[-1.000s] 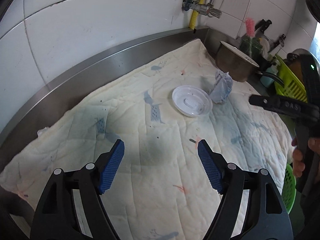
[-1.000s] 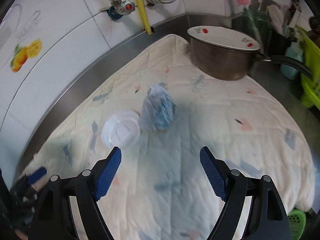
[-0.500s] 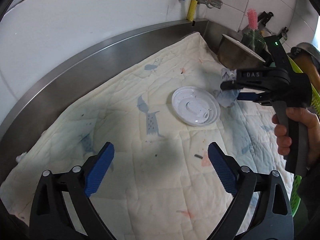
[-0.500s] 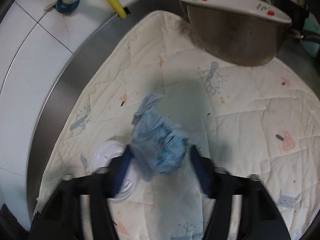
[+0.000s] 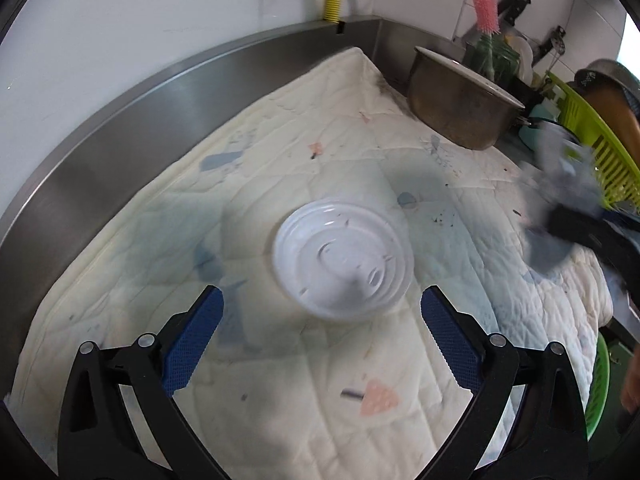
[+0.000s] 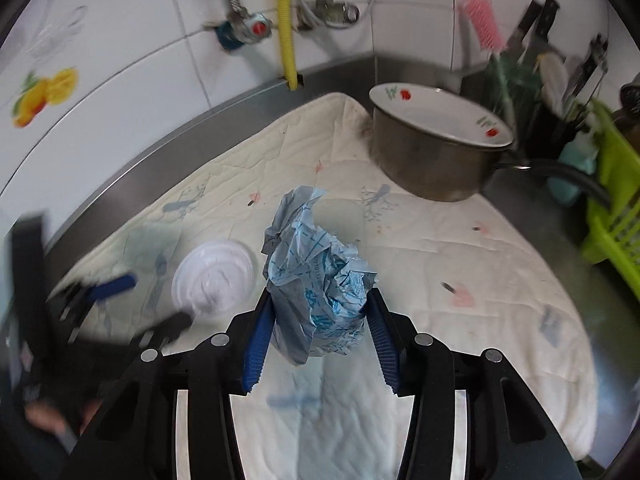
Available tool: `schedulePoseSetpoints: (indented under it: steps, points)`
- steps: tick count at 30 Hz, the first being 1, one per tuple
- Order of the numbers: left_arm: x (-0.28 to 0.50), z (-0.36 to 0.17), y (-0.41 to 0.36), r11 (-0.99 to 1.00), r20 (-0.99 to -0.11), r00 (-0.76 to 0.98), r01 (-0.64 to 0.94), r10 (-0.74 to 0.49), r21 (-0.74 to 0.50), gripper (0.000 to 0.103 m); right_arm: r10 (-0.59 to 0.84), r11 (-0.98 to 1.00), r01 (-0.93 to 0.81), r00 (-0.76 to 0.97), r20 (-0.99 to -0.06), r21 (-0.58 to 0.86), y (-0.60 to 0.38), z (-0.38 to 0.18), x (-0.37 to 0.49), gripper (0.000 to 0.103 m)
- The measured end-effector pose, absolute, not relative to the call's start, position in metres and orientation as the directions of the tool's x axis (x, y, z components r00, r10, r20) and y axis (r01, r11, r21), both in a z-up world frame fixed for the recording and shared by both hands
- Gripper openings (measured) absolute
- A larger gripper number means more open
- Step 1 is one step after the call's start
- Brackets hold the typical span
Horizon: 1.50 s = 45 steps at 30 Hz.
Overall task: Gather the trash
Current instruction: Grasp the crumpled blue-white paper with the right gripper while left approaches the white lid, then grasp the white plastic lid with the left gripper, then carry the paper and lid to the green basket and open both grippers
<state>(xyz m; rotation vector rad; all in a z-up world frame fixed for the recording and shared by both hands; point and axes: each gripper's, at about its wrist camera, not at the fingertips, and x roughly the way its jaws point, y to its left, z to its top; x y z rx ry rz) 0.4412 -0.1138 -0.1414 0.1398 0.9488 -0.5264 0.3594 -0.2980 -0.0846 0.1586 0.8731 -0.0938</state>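
Right gripper (image 6: 320, 334) was clamped on the crumpled blue paper wad (image 6: 316, 280), lifted off the quilted cloth (image 5: 280, 380); left gripper (image 5: 320, 340) gaped empty short of the white plastic lid (image 5: 342, 258), uncollected.

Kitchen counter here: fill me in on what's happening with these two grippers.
Someone is collecting trash off a quilted cloth on the steel counter. The right gripper is shut on a crumpled blue paper wrapper, held up off the cloth. The left gripper is open, its fingers either side of a white plastic lid lying on the cloth, not yet gripped. A metal pot stands behind.
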Motion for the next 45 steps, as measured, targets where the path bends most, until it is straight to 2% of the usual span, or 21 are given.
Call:
schedulePoseSetpoints:
  steps: [7, 16, 23, 25, 26, 36, 45]
  points:
    - [0.457, -0.150, -0.135, 0.854, -0.820, 0.438, 0.508, -0.368, -0.112, 0.098, -0.056, 0.987, 0.150, 0.654, -0.754, 0.057, -0.302, -0.077, 0.293, 0.045]
    - [0.463, -0.164, -0.162, 0.829, -0.841, 0.415, 0.555, -0.347, -0.069, 0.098, -0.109, 0.973, 0.227, 0.622, -0.775, 0.045, -0.318, -0.094, 0.224, 0.045]
    - [0.465, -0.173, -0.168, 0.823, -0.854, 0.395, 0.565, -0.340, -0.066, 0.080, -0.155, 0.960, 0.278, 0.602, -0.783, 0.023, -0.326, -0.102, 0.175, 0.045]
    - [0.464, -0.172, -0.168, 0.821, -0.850, 0.403, 0.568, -0.340, -0.058, 0.071, -0.170, 0.954, 0.298, 0.601, -0.781, 0.022, -0.330, -0.102, 0.161, 0.045]
    - [0.461, -0.170, -0.166, 0.813, -0.844, 0.398, 0.578, -0.358, -0.072, 0.061, -0.172, 0.952, 0.305, 0.600, -0.781, 0.025, -0.331, -0.102, 0.155, 0.045]
    - [0.424, -0.140, -0.155, 0.818, -0.816, 0.439, 0.572, -0.376, -0.070, 0.061, -0.209, 0.913, 0.405, 0.567, -0.797, 0.049, -0.350, -0.114, 0.094, 0.045]
    - [0.341, -0.093, -0.147, 0.782, -0.748, 0.487, 0.620, -0.451, -0.067, 0.061, -0.283, 0.886, 0.464, 0.522, -0.804, -0.010, -0.372, -0.127, 0.042, 0.046]
